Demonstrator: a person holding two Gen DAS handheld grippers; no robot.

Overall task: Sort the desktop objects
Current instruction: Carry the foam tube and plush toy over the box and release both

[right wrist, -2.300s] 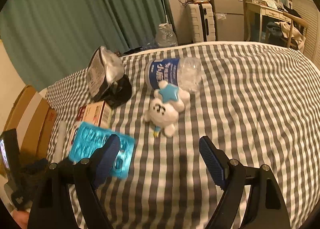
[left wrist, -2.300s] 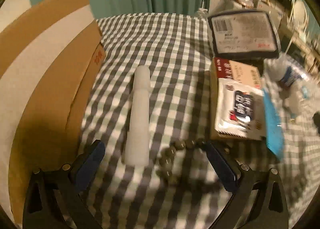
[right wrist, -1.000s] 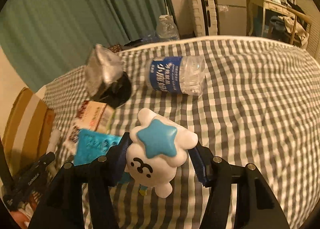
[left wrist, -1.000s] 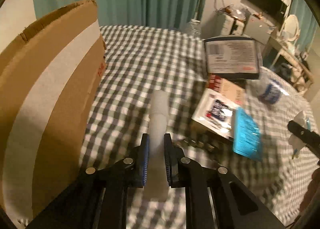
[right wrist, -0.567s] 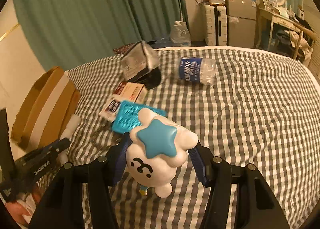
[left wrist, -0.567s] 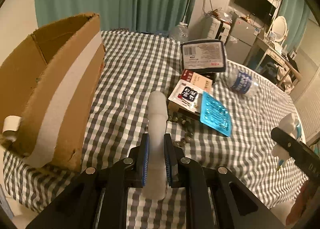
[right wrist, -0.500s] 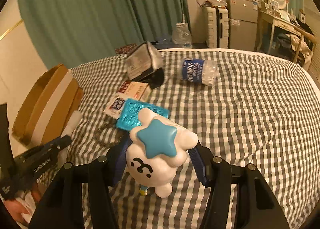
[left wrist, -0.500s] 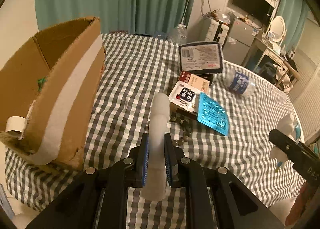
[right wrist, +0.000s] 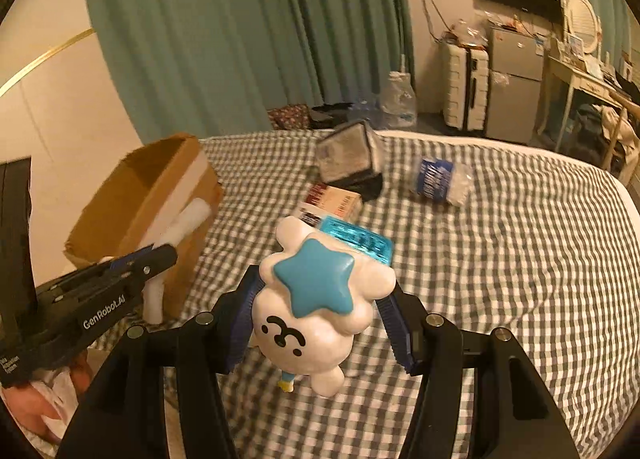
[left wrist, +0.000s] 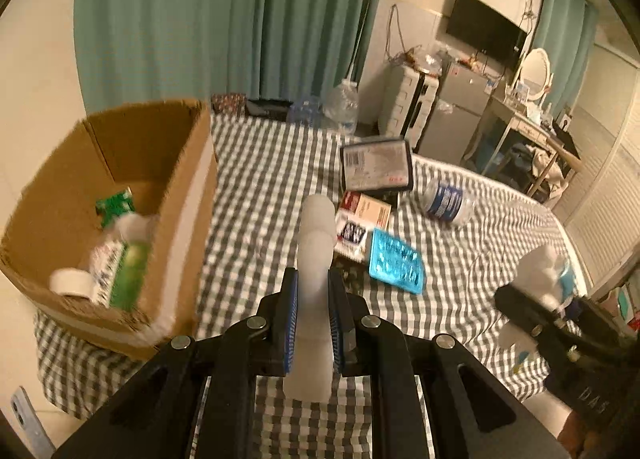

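Over the grey checked bedspread (left wrist: 260,179) our left gripper (left wrist: 312,323) clamped a white tube (left wrist: 314,259) and our right gripper (right wrist: 320,327) a white star-marked toy (right wrist: 316,295), near a part-filled brown cardboard box (left wrist: 132,163); a clear bottle (left wrist: 446,199) and packets remained.

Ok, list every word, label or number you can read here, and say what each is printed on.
"GenRobot.AI": white lettering on the black left gripper, seen from the right wrist.
"DAS": faint letters on the black right gripper, partly cut off.
Blue label of the clear plastic bottle: blurred.
Barcode label on the black packet: too small.
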